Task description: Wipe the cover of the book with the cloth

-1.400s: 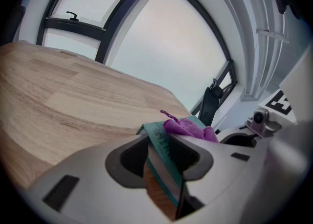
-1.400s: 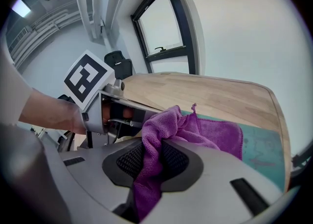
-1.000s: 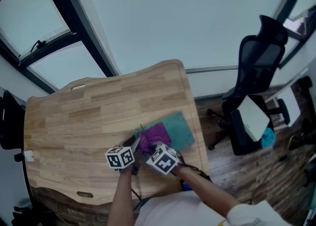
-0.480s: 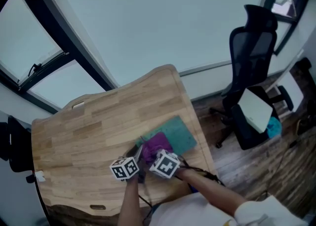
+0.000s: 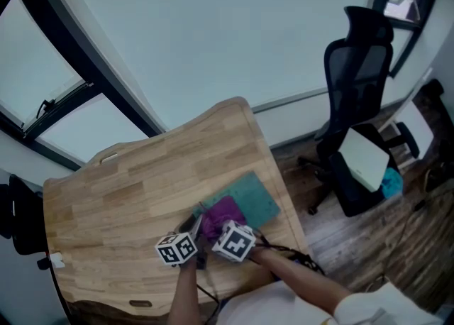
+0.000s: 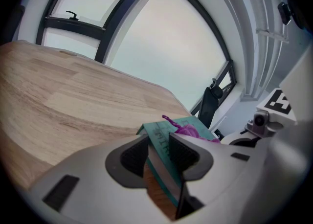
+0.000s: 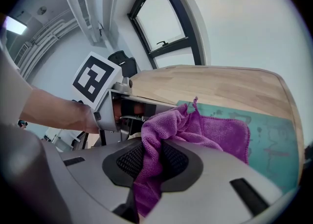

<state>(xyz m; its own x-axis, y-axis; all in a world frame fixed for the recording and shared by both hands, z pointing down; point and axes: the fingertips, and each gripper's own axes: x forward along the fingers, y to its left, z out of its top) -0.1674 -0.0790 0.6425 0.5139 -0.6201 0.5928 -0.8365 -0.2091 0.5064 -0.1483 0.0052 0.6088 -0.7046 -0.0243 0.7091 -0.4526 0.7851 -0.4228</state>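
A teal-covered book point(image 5: 253, 199) lies near the right edge of the wooden table point(image 5: 128, 196). My left gripper point(image 6: 159, 155) is shut on the book's point(image 6: 164, 149) near corner, its pads clamping the spine edge. A purple cloth point(image 7: 205, 130) is spread on the book's cover point(image 7: 274, 140), and my right gripper point(image 7: 152, 162) is shut on the cloth's bunched near end. In the head view both grippers, left point(image 5: 193, 237) and right point(image 5: 221, 228), sit side by side at the book's near end, with the cloth point(image 5: 221, 213) just beyond them.
A black office chair point(image 5: 358, 96) holding a white object stands on the floor right of the table. Large windows point(image 5: 213, 40) run behind the table. The table's right edge point(image 5: 284, 189) is close to the book.
The head view has shifted a little; the grippers, cloth and book hold nearly the same arrangement, with the cloth slightly nearer the book's near end.
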